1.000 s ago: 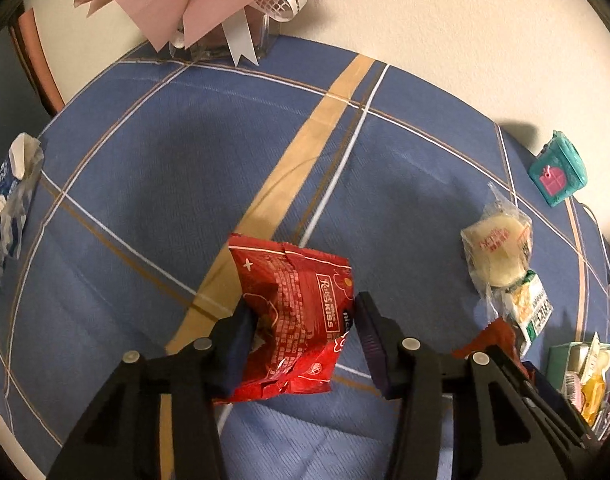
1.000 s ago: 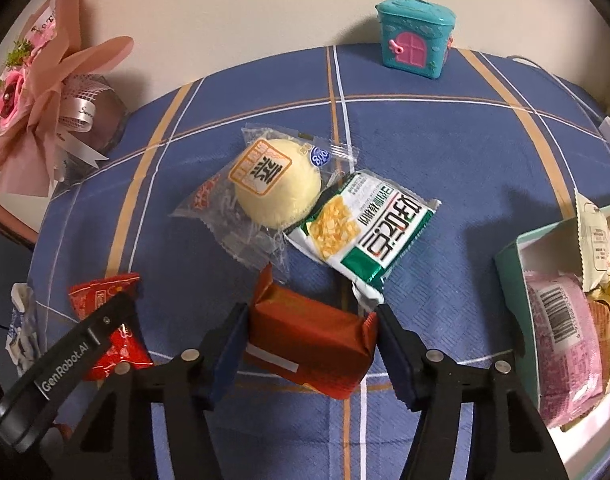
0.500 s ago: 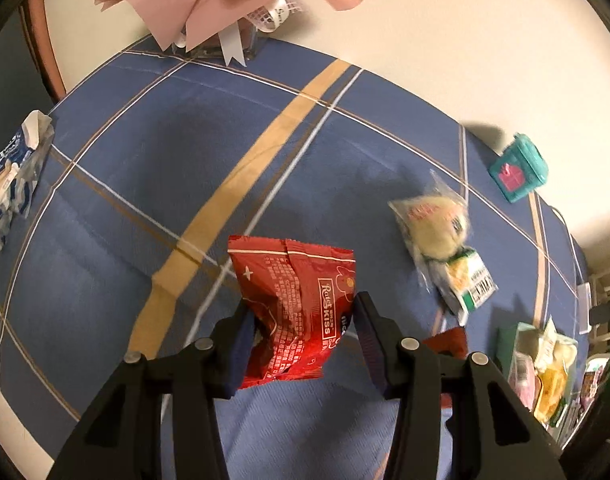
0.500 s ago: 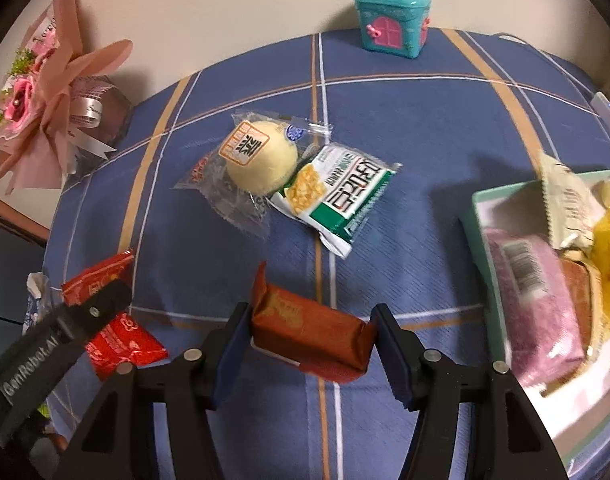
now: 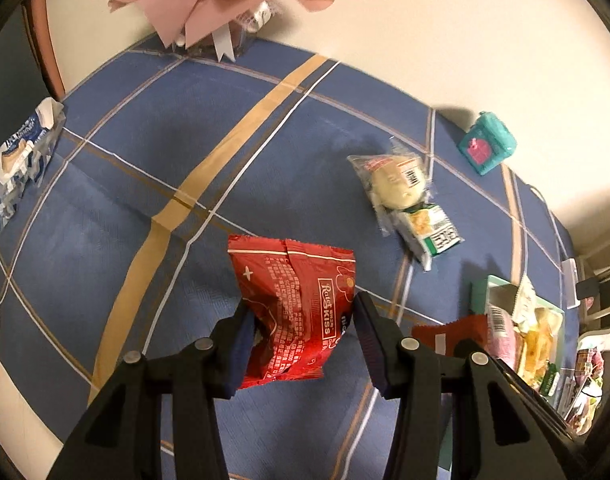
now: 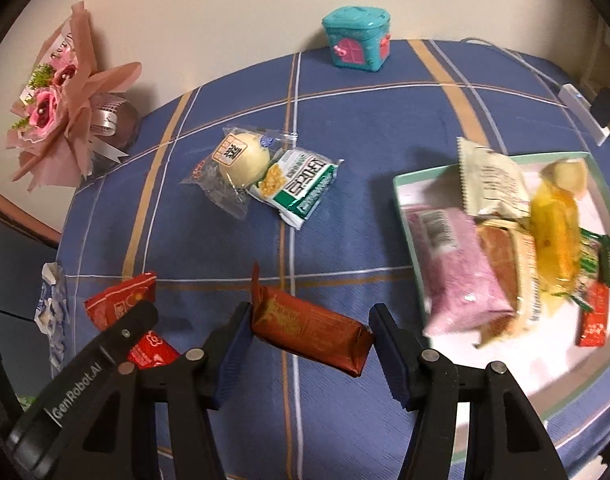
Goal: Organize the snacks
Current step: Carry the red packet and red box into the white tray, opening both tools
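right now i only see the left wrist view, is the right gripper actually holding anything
observer: yes, the right gripper is shut on a brown bar, pinched end to end.
operator: any room in the tray for it
observer: the tray shows bare white floor along its near edge; a pink packet lies along its left side.
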Tool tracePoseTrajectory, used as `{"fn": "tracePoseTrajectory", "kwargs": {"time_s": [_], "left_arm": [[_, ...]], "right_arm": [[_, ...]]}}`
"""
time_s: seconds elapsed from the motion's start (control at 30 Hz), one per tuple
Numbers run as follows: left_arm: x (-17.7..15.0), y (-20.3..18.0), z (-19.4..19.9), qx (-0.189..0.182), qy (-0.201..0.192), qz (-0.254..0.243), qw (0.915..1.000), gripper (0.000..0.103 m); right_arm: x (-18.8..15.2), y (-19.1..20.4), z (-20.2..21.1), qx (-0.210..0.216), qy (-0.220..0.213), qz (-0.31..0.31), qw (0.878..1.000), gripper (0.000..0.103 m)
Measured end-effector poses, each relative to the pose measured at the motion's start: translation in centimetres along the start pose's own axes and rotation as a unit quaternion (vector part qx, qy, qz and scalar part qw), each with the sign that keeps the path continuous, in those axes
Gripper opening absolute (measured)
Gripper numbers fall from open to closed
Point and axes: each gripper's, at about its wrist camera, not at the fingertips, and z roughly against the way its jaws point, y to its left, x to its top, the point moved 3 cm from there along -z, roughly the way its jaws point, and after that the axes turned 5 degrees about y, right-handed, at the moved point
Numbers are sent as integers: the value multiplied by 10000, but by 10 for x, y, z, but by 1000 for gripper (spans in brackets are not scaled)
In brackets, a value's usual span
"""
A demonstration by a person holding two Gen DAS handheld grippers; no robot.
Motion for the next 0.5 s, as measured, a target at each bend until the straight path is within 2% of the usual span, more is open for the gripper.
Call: {"fn": "tracePoseTrajectory", "kwargs": {"time_s": [0.27, 0.5], "left_arm": [[-16, -18, 22, -166, -199, -150, 9996, 50], [-37, -59, 34, -432, -211, -608, 9970, 50]], "right_arm": [[-11, -28, 38, -70, -281, -103, 9995, 62], [-21, -70, 69, -159, -530, -374, 9978, 62]]}}
